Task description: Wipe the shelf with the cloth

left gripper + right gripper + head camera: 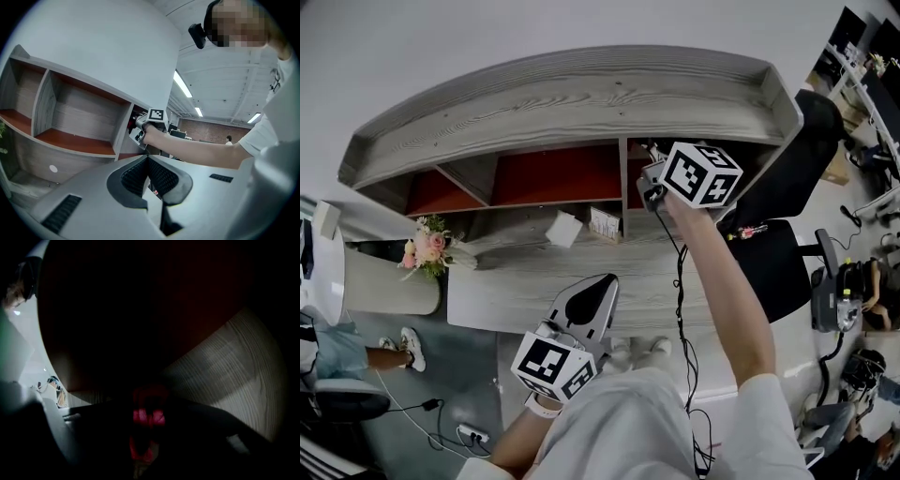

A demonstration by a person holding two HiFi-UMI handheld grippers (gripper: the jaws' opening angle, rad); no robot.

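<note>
The long grey wood-grain wall shelf [581,94] with red-brown compartment panels is the thing being cleaned. Judging by how things lie, the wiping is under way in its right-hand compartment only. No streak or damp patch shows which parts are finished, so the middle and left compartments and the broad top board look to be left.

The room is an office space with a white wall behind the shelf, a black office chair [787,253] at the right and more desks beyond it. Below the compartments runs a grey wooden tabletop [581,281]. It carries a bunch of pink and white flowers [427,246] at its left end and a small white box [563,228] near the middle.

The right tool [654,187] reaches deep into the dim right compartment, its marker cube just outside. In the right gripper view its jaws are clenched on a red cloth [149,417], close to the grey grained side wall [225,366], though the dark hides whether the cloth touches the panel.

The left tool [602,286] hangs low over the tabletop edge, well apart from the shelf, with its ribbed black pads [133,176] pressed together on nothing.
</note>
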